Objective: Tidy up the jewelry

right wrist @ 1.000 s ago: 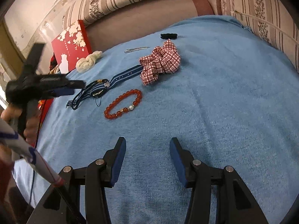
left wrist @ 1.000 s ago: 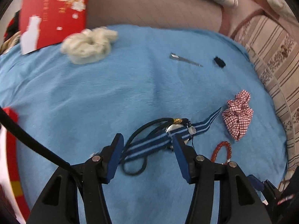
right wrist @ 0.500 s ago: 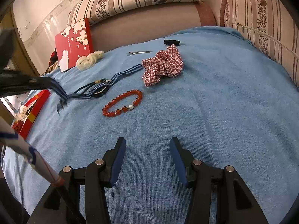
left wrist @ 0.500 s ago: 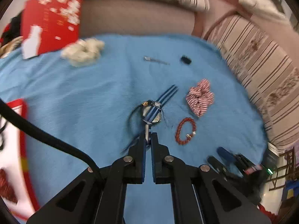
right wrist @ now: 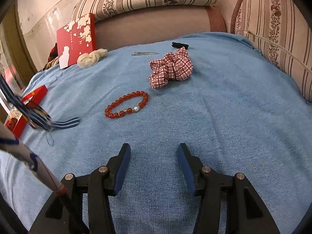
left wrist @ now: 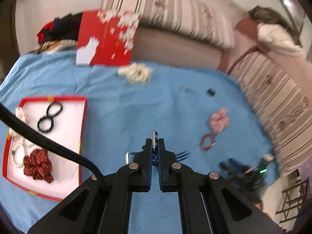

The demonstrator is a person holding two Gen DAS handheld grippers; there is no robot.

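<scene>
carrying striped watch strap [left wrist: 154, 139] pinched in my left gripper [left wrist: 155, 146] toward red tray [left wrist: 82, 117] at nine o'clock; lower gently inside. right gripper [right wrist: 154, 156] spread, empty.

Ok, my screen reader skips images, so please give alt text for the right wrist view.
The open right gripper hovers empty over a blue towel, with a red bead bracelet ahead and a checked scrunchie beyond it. At far left, a striped watch strap hangs lifted.

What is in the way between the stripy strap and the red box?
Nothing visible. The left gripper is shut on the striped strap, and only bare blue blanket lies between it and the open red box.
</scene>
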